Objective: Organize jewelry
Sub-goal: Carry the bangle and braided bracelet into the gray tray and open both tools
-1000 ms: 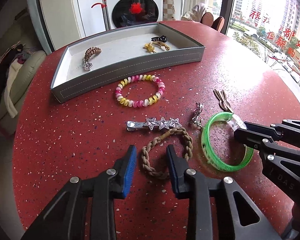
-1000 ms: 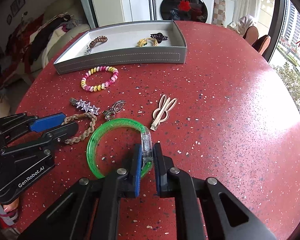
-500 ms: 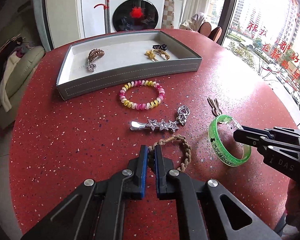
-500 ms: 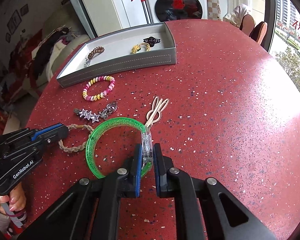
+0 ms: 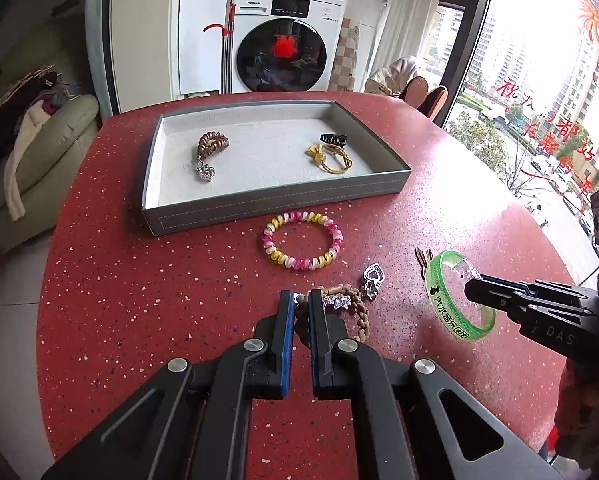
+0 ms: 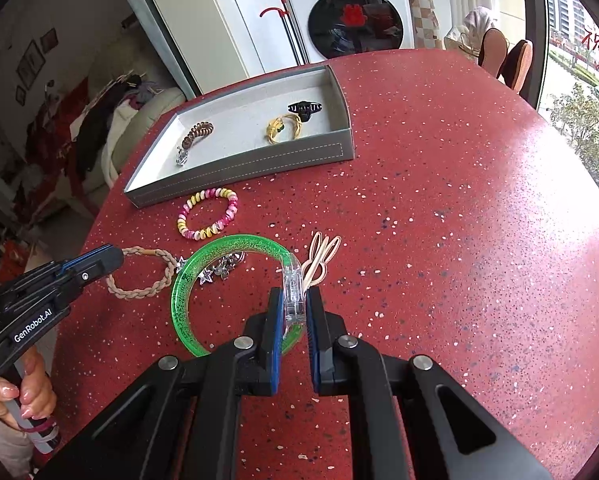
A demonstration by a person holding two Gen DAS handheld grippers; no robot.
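Note:
My left gripper [image 5: 301, 304] is shut on a tan braided bracelet [image 5: 361, 312] and holds it above the red table; the bracelet also shows in the right wrist view [image 6: 147, 276]. My right gripper [image 6: 293, 300] is shut on the clear clasp of a green bangle [image 6: 187, 280], lifted off the table; it also shows in the left wrist view [image 5: 451, 304]. A grey tray [image 5: 259, 204] at the back holds a brown coil tie [image 5: 211, 146], a yellow tie [image 5: 331, 160] and a black clip [image 5: 333, 138].
On the table lie a pink-yellow coil bracelet [image 5: 303, 244], a silver star clip [image 5: 337, 300], a silver charm [image 5: 373, 278] and a beige hairpin [image 6: 323, 256]. A washing machine [image 5: 279, 40] and a sofa [image 5: 31, 152] stand beyond the table.
My left gripper closed on the braided bracelet and lifted it. My right gripper lifted the green bangle off the table. Both views rose and pulled back.

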